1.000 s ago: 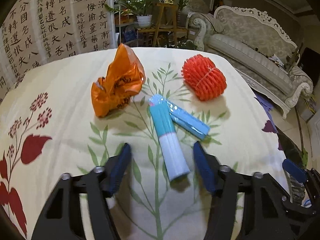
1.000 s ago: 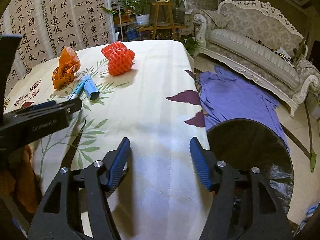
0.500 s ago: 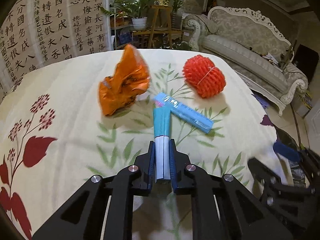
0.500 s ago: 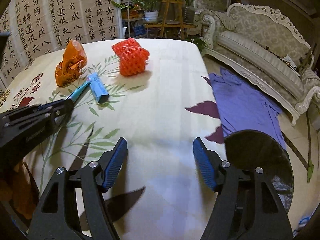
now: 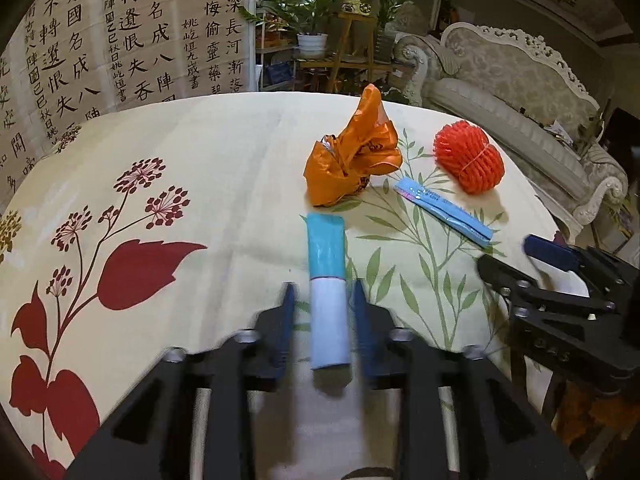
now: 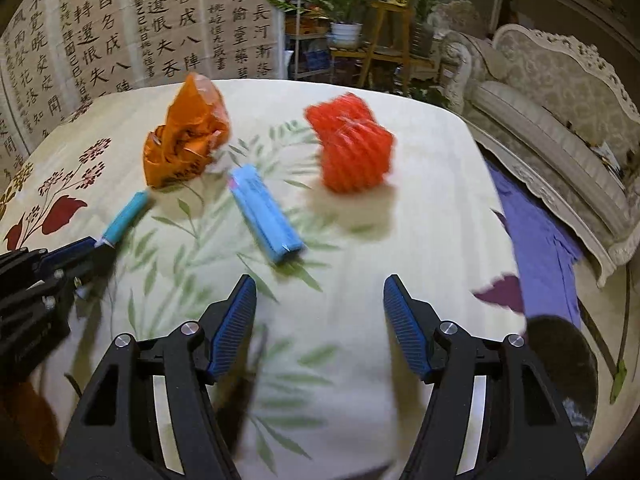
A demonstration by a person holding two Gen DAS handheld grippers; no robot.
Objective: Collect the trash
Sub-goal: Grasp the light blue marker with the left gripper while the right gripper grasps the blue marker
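On the flowered tablecloth (image 5: 208, 136) lies a teal-and-white roll (image 5: 326, 280), between the fingers of my left gripper (image 5: 324, 304). The jaws are opening and a gap shows on each side of the roll. Beyond it sit a crumpled orange bag (image 5: 352, 156), a flat blue packet (image 5: 442, 212) and a red foam net (image 5: 470, 156). My right gripper (image 6: 320, 300) hovers over the cloth just short of the blue packet (image 6: 266, 216). Its jaws are closing with nothing between them. The right wrist view also shows the roll (image 6: 124, 216), orange bag (image 6: 186, 140) and foam net (image 6: 352, 148).
A black bin (image 6: 560, 344) stands on the floor off the table's right edge, beside a purple cloth (image 6: 536, 232). A cream sofa (image 6: 560, 100) lies beyond. Potted plants and a calligraphy screen stand behind the table.
The left gripper shut on the roll, dragged it left away from the blue packet, and has now parted its jaws. The right gripper moved left over the table toward the trash.
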